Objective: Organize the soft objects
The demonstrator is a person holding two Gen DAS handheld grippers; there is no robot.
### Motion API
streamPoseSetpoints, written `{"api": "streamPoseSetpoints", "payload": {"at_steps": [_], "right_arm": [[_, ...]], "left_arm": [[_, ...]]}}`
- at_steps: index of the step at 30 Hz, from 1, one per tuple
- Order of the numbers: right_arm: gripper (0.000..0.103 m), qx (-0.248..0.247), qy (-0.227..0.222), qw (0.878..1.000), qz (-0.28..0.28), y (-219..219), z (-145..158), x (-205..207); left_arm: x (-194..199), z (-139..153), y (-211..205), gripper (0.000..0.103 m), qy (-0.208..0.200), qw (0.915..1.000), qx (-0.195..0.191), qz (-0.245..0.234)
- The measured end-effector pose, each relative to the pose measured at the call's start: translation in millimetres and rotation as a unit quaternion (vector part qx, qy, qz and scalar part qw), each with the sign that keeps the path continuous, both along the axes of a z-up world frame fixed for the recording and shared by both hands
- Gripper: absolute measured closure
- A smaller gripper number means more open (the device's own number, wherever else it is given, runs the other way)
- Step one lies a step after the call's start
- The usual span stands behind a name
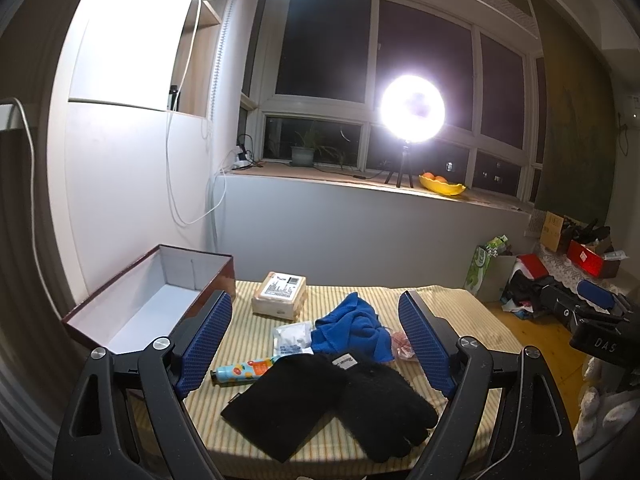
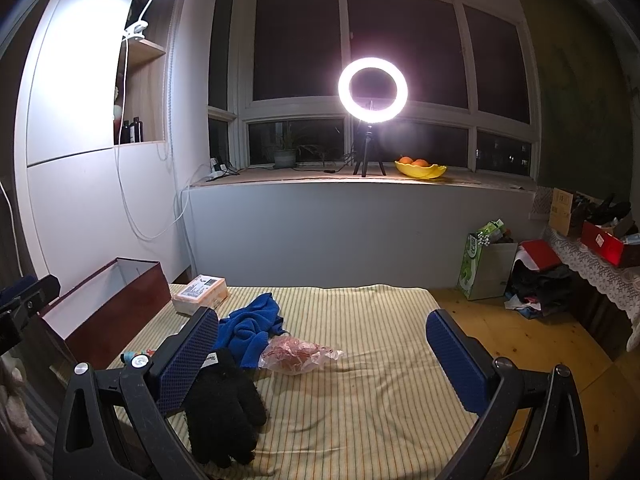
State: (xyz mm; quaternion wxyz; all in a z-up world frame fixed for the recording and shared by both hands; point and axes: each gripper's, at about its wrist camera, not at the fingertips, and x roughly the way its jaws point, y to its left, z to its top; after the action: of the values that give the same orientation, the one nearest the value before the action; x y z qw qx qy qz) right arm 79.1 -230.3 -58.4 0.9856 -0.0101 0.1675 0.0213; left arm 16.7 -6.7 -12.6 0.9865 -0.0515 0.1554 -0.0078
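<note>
Two black gloves point(image 1: 384, 404) lie crossed on the striped table, the flat one point(image 1: 284, 404) to the left. A crumpled blue cloth point(image 1: 352, 330) lies behind them. My left gripper point(image 1: 316, 344) is open and empty, hovering above the gloves. An open dark red box point(image 1: 148, 300) with a white inside stands at the left. In the right wrist view my right gripper point(image 2: 324, 360) is open and empty, with one black glove point(image 2: 222, 404) by its left finger, the blue cloth point(image 2: 250, 328) behind, and the box point(image 2: 108, 304) at the left.
A cardboard parcel point(image 1: 280, 294), a white packet point(image 1: 292, 338), a colourful tube point(image 1: 244, 372) and a pinkish plastic bag point(image 2: 296, 354) lie on the striped tablecloth point(image 2: 380, 400). A ring light point(image 2: 372, 90) and a fruit bowl point(image 2: 420, 168) stand on the window sill. Clutter sits on the floor at the right.
</note>
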Motion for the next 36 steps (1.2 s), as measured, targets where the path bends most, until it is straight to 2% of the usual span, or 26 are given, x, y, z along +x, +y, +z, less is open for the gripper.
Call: {"api": "streamPoseSetpoints", "payload": {"at_steps": [18,28,33,36], "right_arm": [[0.000,0.001,0.011,1.000,0.003,1,-8,3],[0.000,0.000,0.030,0.999,0.016,0,-16,13],[0.000,0.022,0.064,0.996,0.060,-3,-29,31],[0.000,0.041,0.107,0.988,0.100,-1,-41,48]], "left_arm": [[4,-4,-1,0.018,0.010,0.9999,-0.003,-0.007],[9,-20,2,0.018,0.039,0.9992,-0.009,-0.009],[18,-42,4,0.018,0.077,0.9962,-0.034,-0.022],[24,-59,1,0.018,0.106,0.9925,-0.050,-0.037]]}}
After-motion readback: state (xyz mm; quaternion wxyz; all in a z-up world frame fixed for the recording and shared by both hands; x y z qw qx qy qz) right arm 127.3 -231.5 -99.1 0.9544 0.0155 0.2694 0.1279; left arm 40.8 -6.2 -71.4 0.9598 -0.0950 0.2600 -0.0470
